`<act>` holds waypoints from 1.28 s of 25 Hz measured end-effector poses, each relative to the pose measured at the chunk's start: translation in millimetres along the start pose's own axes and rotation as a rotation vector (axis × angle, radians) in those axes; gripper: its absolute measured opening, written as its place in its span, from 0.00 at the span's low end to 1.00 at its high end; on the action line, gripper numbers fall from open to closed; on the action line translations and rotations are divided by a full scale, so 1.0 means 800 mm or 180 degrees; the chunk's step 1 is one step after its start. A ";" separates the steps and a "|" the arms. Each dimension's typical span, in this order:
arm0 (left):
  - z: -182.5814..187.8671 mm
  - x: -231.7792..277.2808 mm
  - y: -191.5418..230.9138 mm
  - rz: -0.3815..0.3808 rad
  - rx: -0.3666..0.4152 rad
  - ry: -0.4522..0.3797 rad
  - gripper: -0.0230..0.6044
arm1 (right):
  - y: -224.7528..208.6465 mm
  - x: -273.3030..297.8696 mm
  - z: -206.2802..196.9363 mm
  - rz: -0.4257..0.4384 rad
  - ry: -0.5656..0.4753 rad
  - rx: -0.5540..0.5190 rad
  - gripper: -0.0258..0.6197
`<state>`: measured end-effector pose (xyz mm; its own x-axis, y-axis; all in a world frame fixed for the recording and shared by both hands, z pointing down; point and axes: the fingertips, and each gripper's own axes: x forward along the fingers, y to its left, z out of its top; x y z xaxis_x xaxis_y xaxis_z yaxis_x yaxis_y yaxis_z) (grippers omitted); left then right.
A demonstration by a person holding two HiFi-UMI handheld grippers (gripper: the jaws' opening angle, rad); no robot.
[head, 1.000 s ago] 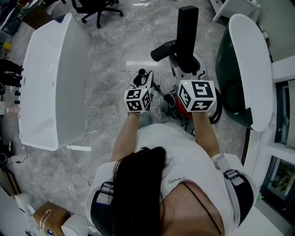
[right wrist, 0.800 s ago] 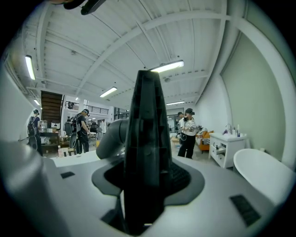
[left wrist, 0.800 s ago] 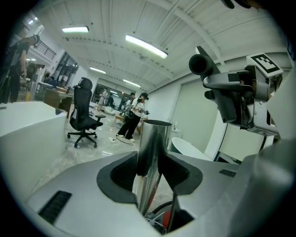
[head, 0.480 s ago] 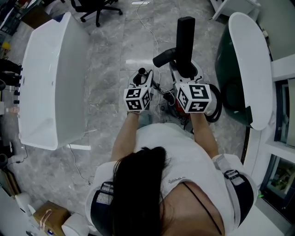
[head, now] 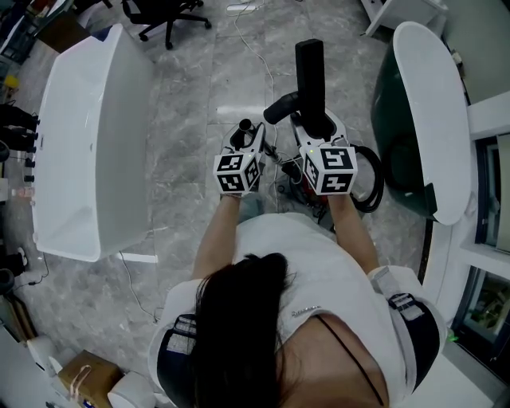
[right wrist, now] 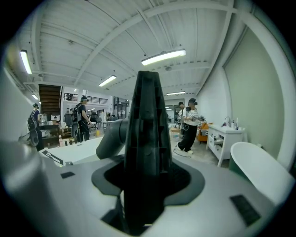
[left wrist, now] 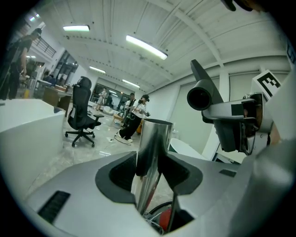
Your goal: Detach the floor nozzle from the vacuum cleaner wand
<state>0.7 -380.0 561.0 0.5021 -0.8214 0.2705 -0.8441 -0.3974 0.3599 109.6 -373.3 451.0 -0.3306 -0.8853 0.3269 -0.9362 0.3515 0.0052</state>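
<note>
Left gripper [left wrist: 149,159]: jaws clamped on the wand [left wrist: 152,139], a shiny metal tube standing roughly upright between the dark pads [left wrist: 121,172], with its open top end bare. Right gripper [right wrist: 147,173]: jaws clamped on the floor nozzle [right wrist: 145,139], a black nozzle that stands on end and fills the gap between the pads.

In the left gripper view the nozzle is up at the right with its round neck opening facing the camera, apart from the wand top, so it is already off the wand. In the head view both grippers are side by side in front of the person, marker cubes up. The nozzle sticks up past the right one, and the wand end is just beyond the left one. Nozzle and wand are both held in the air, not resting on the floor [head: 183,103].

A red vacuum body [left wrist: 165,218] shows low behind the wand, and a black hose [head: 371,185] loops on the floor beside the right gripper. The vacuum sits on the floor between a white tub [head: 88,135] at the left and a white tub with green sides [head: 430,96] at the right.

An office chair [head: 167,12] is at the far edge of the floor, and a white cable [head: 255,48] runs along the floor past the nozzle. People [right wrist: 189,125] stand in the background
</note>
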 end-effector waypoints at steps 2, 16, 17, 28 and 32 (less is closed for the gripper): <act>-0.003 0.000 -0.001 -0.0013 -0.0037 -0.0002 0.29 | 0.000 0.002 -0.008 0.0022 0.0070 -0.0036 0.39; 0.038 -0.034 -0.022 0.0009 0.0315 -0.0233 0.45 | 0.000 0.001 -0.016 0.0107 0.0121 -0.0039 0.39; 0.042 -0.039 -0.027 0.0007 0.0358 -0.0264 0.45 | 0.001 0.001 -0.015 0.0102 0.0116 -0.0042 0.39; 0.085 -0.082 -0.034 0.0208 0.0116 -0.0576 0.45 | 0.001 -0.012 -0.013 0.0042 0.0054 0.0000 0.39; 0.097 -0.090 -0.044 0.0245 0.0179 -0.0602 0.45 | -0.002 -0.016 -0.015 0.0002 0.0021 0.0080 0.39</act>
<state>-20.4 -338.4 459.7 0.3960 -0.9103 0.1208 -0.8904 -0.3485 0.2929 116.8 -358.9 458.1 -0.3304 -0.8831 0.3330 -0.9387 0.3441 -0.0187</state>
